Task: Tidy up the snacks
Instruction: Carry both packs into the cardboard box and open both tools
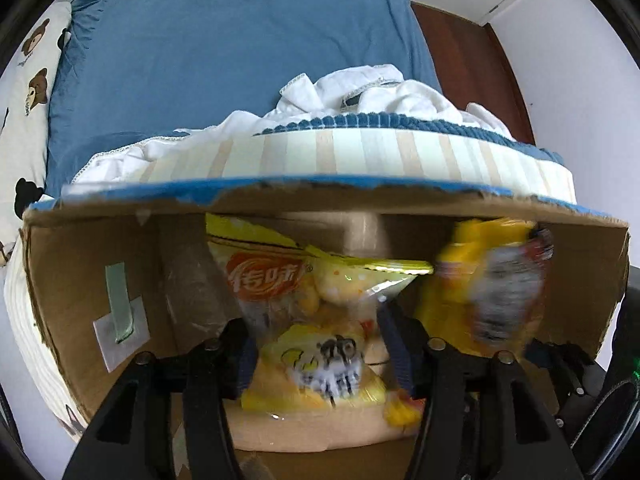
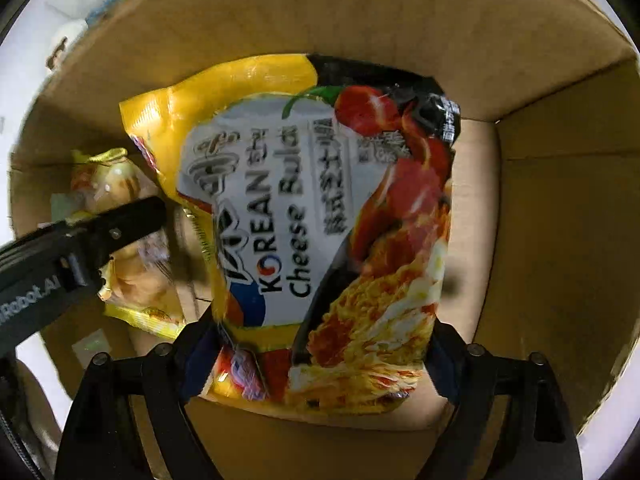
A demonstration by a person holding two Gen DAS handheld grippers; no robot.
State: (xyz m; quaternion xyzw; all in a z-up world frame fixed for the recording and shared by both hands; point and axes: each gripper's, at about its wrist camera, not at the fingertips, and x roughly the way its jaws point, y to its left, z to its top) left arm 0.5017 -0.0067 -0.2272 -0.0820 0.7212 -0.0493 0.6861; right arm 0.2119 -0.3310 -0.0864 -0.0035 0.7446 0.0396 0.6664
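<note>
A brown cardboard box [image 1: 100, 264] holds the snacks. My left gripper [image 1: 320, 344] reaches into it, its jaws spread on either side of a clear bag of yellow snacks [image 1: 304, 320] with an orange logo. My right gripper [image 2: 312, 356] holds a yellow Korean cheese noodle packet [image 2: 312, 232] between its jaws, inside the box [image 2: 540, 240]. That packet shows blurred at the right of the left wrist view [image 1: 492, 284]. The clear snack bag [image 2: 124, 240] and the left gripper's black body [image 2: 80, 240] show at the left of the right wrist view.
Behind the box stand a striped round basket [image 1: 320, 152] with white cloth [image 1: 360, 92], a blue bedsheet [image 1: 220, 48] and a bear-print pillow [image 1: 28, 92]. A brown door [image 1: 472, 60] and white wall are at the right.
</note>
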